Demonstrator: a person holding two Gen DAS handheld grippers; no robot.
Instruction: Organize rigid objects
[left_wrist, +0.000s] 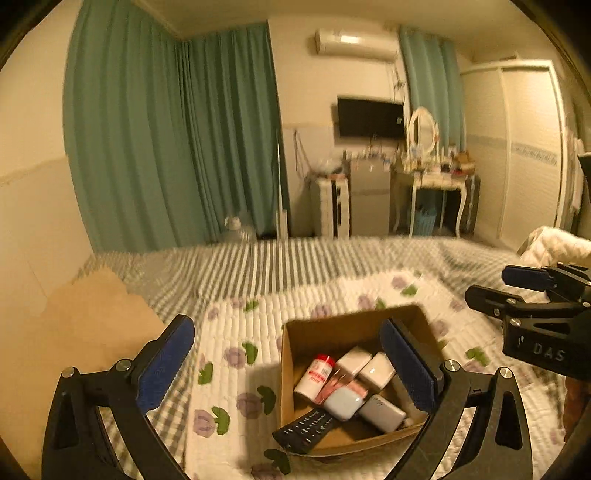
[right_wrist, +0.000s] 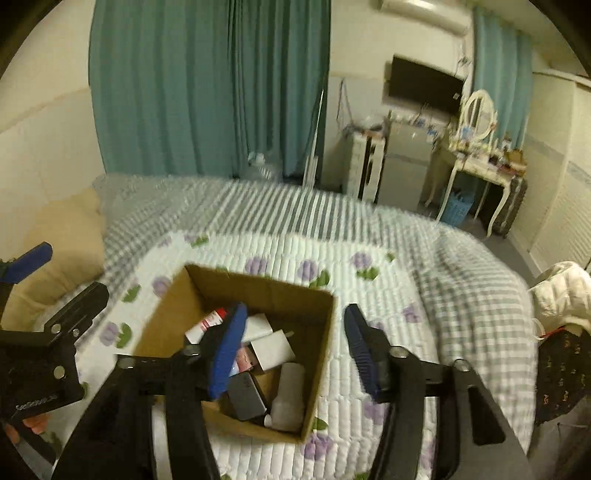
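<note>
An open cardboard box (left_wrist: 334, 325) (right_wrist: 173, 314) sits on a white floral quilt on the bed. It holds a white bottle with a red cap (left_wrist: 314, 376), white chargers (left_wrist: 375, 369), a pale blue case (left_wrist: 343, 402), a white power bank (left_wrist: 382, 413), a black remote (left_wrist: 304, 430) and a dark block (right_wrist: 245, 397). My left gripper (left_wrist: 286, 367) is open and empty above the box's near side. My right gripper (right_wrist: 295, 350) is open and empty above the box; it also shows in the left wrist view (left_wrist: 495, 286).
The floral quilt (left_wrist: 236, 332) lies on a grey checked bedspread (right_wrist: 280, 206). A tan pillow (left_wrist: 88, 314) is at the left. White and dark clothes (right_wrist: 565, 332) lie at the bed's right edge. Beyond the bed are green curtains, a small fridge and a dressing table.
</note>
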